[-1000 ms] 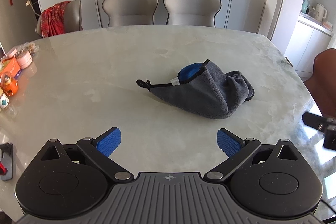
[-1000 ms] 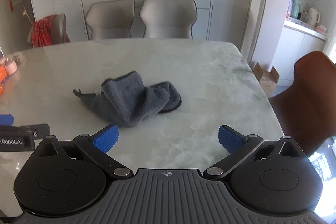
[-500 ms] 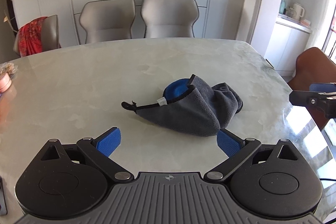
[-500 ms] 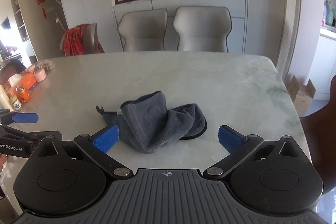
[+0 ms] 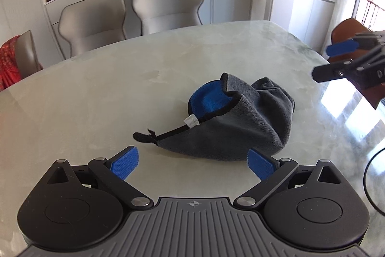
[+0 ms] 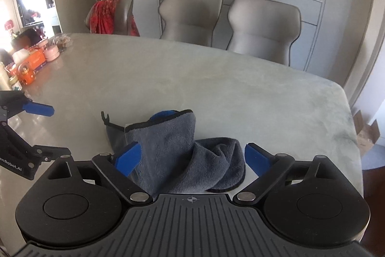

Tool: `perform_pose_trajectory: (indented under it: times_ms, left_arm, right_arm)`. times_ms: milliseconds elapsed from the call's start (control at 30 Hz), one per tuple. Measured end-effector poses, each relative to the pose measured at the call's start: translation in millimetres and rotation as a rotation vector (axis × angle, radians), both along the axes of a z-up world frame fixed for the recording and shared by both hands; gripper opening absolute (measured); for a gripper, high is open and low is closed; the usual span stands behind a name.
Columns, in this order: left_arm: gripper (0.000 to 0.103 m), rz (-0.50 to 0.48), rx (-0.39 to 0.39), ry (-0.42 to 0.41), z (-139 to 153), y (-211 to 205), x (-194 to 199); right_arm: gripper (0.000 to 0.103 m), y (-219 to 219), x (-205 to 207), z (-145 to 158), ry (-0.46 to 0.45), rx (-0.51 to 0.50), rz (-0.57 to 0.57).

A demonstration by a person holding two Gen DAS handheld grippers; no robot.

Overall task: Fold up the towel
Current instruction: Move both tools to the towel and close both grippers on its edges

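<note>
A crumpled grey towel [image 5: 243,119] with a blue inner side, black trim and a white tag lies in a heap on the marble table [image 5: 96,98]. My left gripper [image 5: 192,164] is open, just short of the towel's near edge. My right gripper [image 6: 192,160] is open, with the towel [image 6: 178,151] between its blue pads. Each gripper shows in the other's view: the right one [image 5: 336,62] at the right edge, the left one [image 6: 36,129] at the left edge.
Two beige chairs [image 6: 228,23] stand at the table's far side, and one with a red cloth [image 6: 108,16] at the far left. Jars and an orange box [image 6: 33,59] crowd the table's left end. A brown chair [image 5: 349,28] and a cardboard box [image 6: 365,134] are at the right.
Both grippers have moved closer to the towel. The right gripper now has the heap between its open fingers. The towel has not changed shape.
</note>
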State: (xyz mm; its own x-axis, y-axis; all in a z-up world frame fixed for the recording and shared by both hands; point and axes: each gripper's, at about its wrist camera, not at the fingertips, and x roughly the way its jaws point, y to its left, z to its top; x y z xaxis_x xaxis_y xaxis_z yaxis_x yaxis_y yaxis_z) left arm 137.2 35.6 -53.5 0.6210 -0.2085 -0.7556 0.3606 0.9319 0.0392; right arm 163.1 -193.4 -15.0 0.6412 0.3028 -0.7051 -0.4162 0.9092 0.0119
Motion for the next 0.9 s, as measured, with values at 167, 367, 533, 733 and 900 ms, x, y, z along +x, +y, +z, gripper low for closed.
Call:
perform_pose_trajectory:
  times_ms: [167, 367, 533, 733, 900]
  left_arm:
    - [0.099, -0.075, 0.004, -0.008, -17.7, 2.8, 23.8]
    - [0.092, -0.155, 0.001, 0.033, -42.2, 7.5, 56.2]
    - [0.092, -0.221, 0.016, 0.033, -55.8, 8.4, 72.6]
    - [0.092, -0.294, 0.001, 0.061, -67.9, 13.6, 88.6]
    - [0.091, -0.305, 0.005, 0.111, -77.7, 15.0, 103.4]
  right_arm:
    - [0.067, 16.8, 24.8, -18.1, 0.027, -0.017, 0.026]
    - [0.054, 21.7, 49.8, -41.2, 0.088, 0.01, 0.007]
    - [0.053, 25.8, 70.7, -60.4, 0.139, 0.032, -0.009]
    - [0.053, 30.7, 95.7, -83.5, 0.201, 0.058, -0.028]
    - [0.053, 25.5, 106.9, -96.5, 0.255, 0.12, -0.063]
